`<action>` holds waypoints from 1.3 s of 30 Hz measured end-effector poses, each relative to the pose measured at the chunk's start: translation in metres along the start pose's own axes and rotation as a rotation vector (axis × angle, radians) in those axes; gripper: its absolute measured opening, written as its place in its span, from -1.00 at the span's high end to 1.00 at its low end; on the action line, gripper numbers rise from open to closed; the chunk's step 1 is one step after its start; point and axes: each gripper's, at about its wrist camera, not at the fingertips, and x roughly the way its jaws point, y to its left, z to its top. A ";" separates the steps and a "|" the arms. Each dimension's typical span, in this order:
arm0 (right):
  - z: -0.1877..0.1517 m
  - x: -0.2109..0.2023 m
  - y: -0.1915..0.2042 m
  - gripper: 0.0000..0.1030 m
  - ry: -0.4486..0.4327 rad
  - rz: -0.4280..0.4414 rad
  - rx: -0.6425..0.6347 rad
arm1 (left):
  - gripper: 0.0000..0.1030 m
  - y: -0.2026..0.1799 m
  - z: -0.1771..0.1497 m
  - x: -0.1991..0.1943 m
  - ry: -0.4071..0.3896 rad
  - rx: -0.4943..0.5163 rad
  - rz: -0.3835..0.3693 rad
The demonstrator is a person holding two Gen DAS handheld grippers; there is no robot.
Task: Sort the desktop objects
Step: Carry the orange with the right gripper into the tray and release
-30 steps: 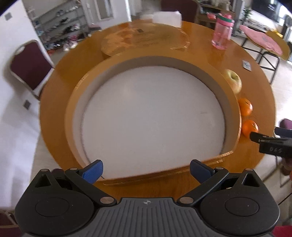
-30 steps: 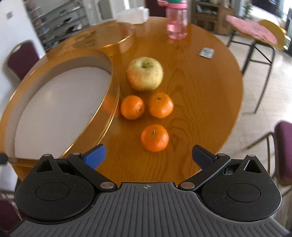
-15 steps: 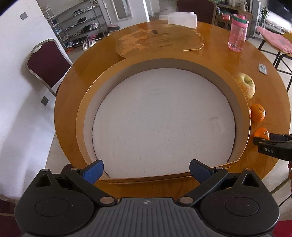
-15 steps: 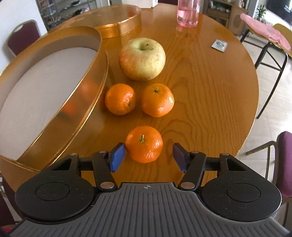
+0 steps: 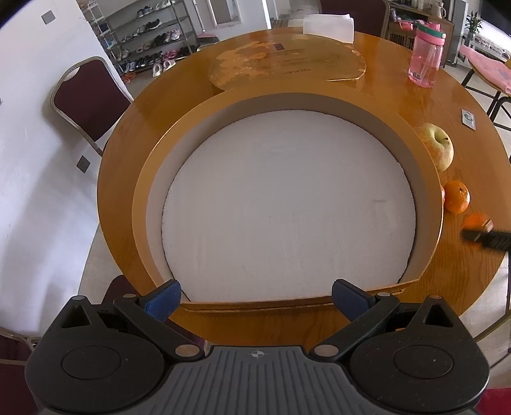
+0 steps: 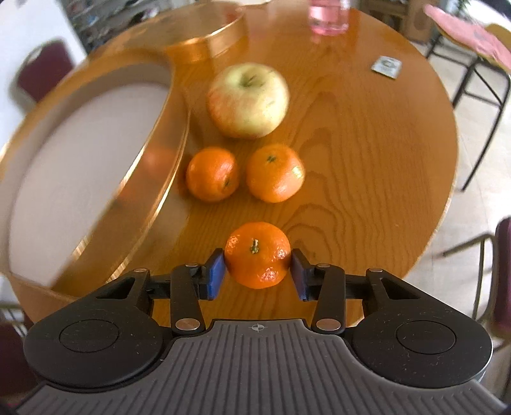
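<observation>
My right gripper [image 6: 257, 276] is shut on the nearest orange [image 6: 257, 253], its blue pads pressing both sides. Two more oranges [image 6: 212, 174] [image 6: 274, 172] and a yellow-green apple [image 6: 247, 99] lie beyond it on the wooden table. To their left stands a big round gold box [image 6: 150, 178] with a white foam floor. In the left wrist view my left gripper [image 5: 255, 298] hangs open over the near rim of that box [image 5: 287, 301], with nothing between its fingers. The apple [image 5: 437, 148], one orange [image 5: 456, 196] and the blurred right gripper [image 5: 488, 237] show at the right edge.
The gold box lid [image 5: 287, 64] lies at the back of the round table [image 5: 463, 274]. A pink water bottle [image 5: 426, 54], a white tissue pack [image 5: 329, 24] and a small packet [image 5: 468, 118] sit behind. Maroon chairs [image 5: 86, 102] stand around the table.
My right gripper has moved forward and closed its pads onto the nearest orange. The left gripper has stayed open over the box while its view shifted slightly.
</observation>
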 end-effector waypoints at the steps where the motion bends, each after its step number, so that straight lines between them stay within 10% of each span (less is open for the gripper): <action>1: 0.006 -0.010 -0.003 0.13 -0.022 0.004 0.032 | -0.97 0.002 0.001 0.000 -0.003 -0.002 -0.003; 11: 0.063 -0.099 0.066 0.12 -0.340 0.122 0.050 | -0.98 0.069 0.003 0.000 -0.047 -0.137 0.030; 24: 0.045 0.051 0.255 0.12 0.071 0.182 -0.361 | -0.97 0.139 -0.022 0.010 0.002 -0.255 0.096; 39: 0.039 0.080 0.310 0.10 0.021 0.234 -0.502 | -0.97 0.150 -0.027 0.015 0.008 -0.229 0.071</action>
